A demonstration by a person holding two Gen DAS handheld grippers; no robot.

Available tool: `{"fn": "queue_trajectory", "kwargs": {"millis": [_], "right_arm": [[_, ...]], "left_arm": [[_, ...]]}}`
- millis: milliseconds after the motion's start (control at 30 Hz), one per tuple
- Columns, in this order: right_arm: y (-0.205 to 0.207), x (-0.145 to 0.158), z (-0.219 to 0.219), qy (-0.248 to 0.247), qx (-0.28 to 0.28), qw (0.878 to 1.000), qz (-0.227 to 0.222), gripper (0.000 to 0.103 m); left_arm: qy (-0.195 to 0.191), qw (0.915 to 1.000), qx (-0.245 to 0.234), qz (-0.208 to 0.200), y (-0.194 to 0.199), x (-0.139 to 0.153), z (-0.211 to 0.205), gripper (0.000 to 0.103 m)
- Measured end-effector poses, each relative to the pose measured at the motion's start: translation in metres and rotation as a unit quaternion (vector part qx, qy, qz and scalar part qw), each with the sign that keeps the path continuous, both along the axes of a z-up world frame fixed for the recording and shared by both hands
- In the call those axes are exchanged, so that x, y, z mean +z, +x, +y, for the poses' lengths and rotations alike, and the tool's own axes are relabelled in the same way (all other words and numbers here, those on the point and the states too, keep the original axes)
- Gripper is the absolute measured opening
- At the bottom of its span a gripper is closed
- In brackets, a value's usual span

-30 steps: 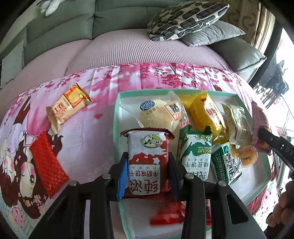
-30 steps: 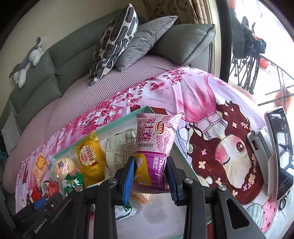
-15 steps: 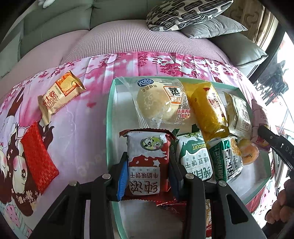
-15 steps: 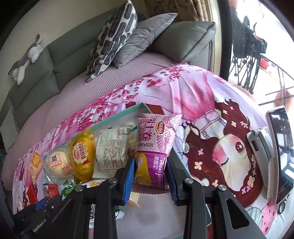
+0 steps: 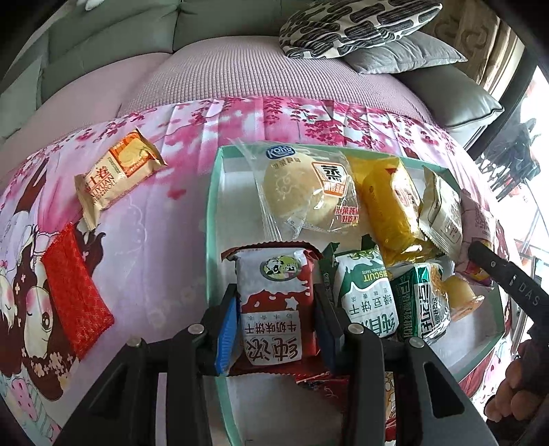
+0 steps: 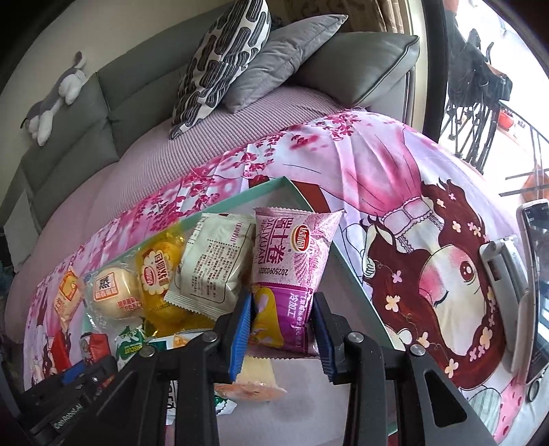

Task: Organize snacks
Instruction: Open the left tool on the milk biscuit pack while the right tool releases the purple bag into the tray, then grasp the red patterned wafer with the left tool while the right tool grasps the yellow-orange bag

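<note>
A shallow green-rimmed tray (image 5: 210, 219) (image 6: 357, 274) lies on a pink floral cloth and holds several snack packs. My left gripper (image 5: 278, 319) is shut on a red and white biscuit pack (image 5: 274, 302), low over the tray's near left part, beside a green and white biscuit pack (image 5: 365, 291). My right gripper (image 6: 279, 326) is shut on a purple snack pack (image 6: 291, 267) at the tray's right side, next to a pale cream pack (image 6: 216, 264). A bun pack (image 5: 302, 192) and a yellow pack (image 5: 391, 212) lie at the tray's far side.
An orange and cream snack pack (image 5: 113, 175) and a red pack (image 5: 73, 291) lie on the cloth left of the tray. A phone (image 6: 535, 284) on a stand lies at the right. A sofa with cushions (image 5: 357, 27) runs behind.
Both grippers have moved forward and lower over the tray with their packs held. The red and white pack now sits nearer the tray floor; the purple pack is beside the cream pack.
</note>
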State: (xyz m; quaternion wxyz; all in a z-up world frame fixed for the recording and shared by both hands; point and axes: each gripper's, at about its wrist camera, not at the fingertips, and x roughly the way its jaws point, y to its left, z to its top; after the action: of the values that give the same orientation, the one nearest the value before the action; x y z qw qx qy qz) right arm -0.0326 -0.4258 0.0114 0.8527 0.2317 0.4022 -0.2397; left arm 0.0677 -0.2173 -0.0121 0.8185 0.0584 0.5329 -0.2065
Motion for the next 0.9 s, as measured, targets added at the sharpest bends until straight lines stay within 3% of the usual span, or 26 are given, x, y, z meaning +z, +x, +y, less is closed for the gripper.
{"fn": "queue_trajectory", "kwargs": {"millis": [67, 233, 600, 733, 800, 900], "right_arm": [[0.001, 0.000, -0.001, 0.001, -0.001, 1.000, 0.003, 0.039], [0.001, -0.001, -0.002, -0.001, -0.008, 1.000, 0.016, 0.048], [-0.004, 0.021, 0.008, -0.031, -0.001, 1.000, 0.002, 0.079], [-0.006, 0.036, 0.014, -0.043, 0.000, 0.999, -0.019, 0.080], [-0.004, 0.048, 0.024, -0.037, 0.018, 0.998, -0.048, 0.080], [0.008, 0.057, 0.046, -0.031, 0.057, 0.995, -0.072, 0.080]], "left_arm": [[-0.002, 1.0000, 0.007, 0.001, 0.002, 0.002, 0.003, 0.053], [-0.011, 0.9999, 0.008, -0.003, 0.001, 0.009, 0.007, 0.053], [-0.014, 0.9986, 0.038, -0.035, 0.004, 0.032, 0.028, 0.058], [-0.003, 0.9954, 0.086, -0.042, 0.014, 0.034, 0.059, 0.060], [0.003, 0.9923, 0.114, -0.047, 0.020, 0.034, 0.077, 0.076], [0.011, 0.9827, 0.176, -0.055, 0.026, 0.037, 0.120, 0.077]]}}
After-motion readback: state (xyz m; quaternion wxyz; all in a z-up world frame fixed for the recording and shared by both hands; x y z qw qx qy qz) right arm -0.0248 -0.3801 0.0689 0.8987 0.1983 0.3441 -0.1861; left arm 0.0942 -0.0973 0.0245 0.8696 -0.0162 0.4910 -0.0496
